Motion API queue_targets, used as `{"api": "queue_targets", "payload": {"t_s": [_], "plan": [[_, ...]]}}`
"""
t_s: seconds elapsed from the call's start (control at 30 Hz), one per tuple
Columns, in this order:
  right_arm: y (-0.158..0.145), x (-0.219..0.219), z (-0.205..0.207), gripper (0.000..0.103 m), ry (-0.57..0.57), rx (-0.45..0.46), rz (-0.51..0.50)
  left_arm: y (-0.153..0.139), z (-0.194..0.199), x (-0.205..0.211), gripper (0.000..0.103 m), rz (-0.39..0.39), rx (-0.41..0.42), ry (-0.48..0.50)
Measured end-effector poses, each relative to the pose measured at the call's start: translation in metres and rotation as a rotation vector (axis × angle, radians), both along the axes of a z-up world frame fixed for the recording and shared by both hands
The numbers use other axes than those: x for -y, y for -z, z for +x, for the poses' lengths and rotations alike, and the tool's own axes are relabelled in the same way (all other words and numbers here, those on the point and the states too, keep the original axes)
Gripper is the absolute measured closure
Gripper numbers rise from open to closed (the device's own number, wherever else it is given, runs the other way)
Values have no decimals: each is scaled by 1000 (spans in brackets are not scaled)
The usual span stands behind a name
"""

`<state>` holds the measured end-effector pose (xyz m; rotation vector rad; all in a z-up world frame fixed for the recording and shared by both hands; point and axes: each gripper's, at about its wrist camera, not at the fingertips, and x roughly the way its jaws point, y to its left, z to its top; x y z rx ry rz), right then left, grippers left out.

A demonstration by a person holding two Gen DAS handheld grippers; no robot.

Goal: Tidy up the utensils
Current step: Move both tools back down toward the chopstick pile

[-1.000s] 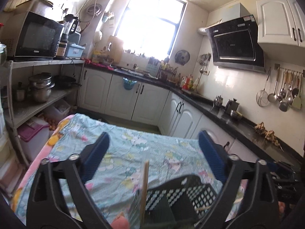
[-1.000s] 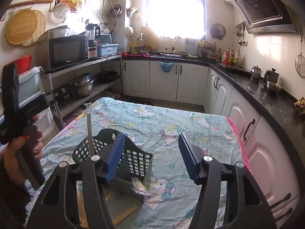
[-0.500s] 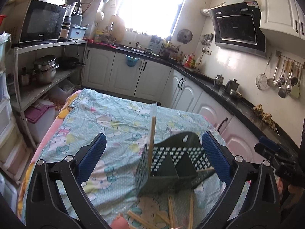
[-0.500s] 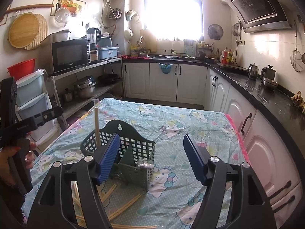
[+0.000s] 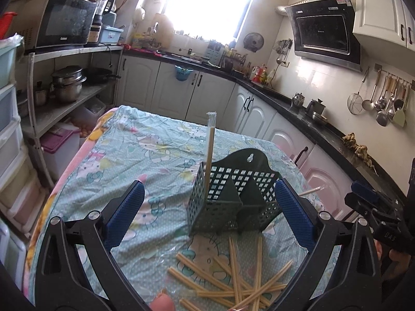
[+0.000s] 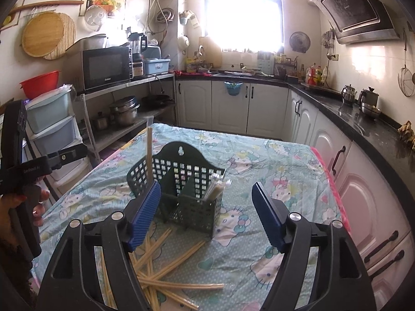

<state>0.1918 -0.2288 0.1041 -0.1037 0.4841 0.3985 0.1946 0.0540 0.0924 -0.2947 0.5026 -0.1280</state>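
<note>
A dark green perforated utensil basket (image 5: 233, 199) stands on the table; it also shows in the right wrist view (image 6: 186, 186). One wrapped chopstick pair (image 5: 209, 153) stands upright in its left compartment, also seen in the right wrist view (image 6: 149, 153). A clear-wrapped bundle (image 6: 216, 185) leans in the right compartment. Several loose chopsticks (image 5: 233, 280) lie scattered on the cloth in front of the basket, shown too in the right wrist view (image 6: 160, 264). My left gripper (image 5: 207, 215) is open and empty, above the pile. My right gripper (image 6: 206, 215) is open and empty, near the basket.
The table carries a light blue cartoon-print cloth (image 5: 155, 160). A shelf rack with a microwave (image 5: 64, 26) and pots (image 5: 67, 83) stands to the left. A black counter (image 5: 337, 134) with white cabinets runs along the right. The other gripper shows at each view's edge (image 6: 31, 165).
Both grippers have pulled back and risen from the basket. The loose chopsticks in front of the basket have come into view.
</note>
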Motion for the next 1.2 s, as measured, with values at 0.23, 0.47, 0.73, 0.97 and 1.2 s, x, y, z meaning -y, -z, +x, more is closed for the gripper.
{"api": "queue_targets", "payload": {"t_s": [0.23, 0.47, 0.73, 0.97, 1.2], "plan": [[19, -1, -8, 33, -2, -46, -9, 11, -14, 0, 10, 4, -24, -12], [39, -3, -16, 33, -5, -87, -24, 26, -26, 1, 10, 15, -67, -3], [56, -1, -27, 33, -8, -129, -41, 52, -37, 1, 10, 15, -151, 18], [68, 3, -33, 33, 4, -158, -56, 68, -43, 7, 10, 23, -205, 51], [84, 9, -35, 33, 27, -189, -84, 91, -45, 5, 12, -2, -297, 64]]}}
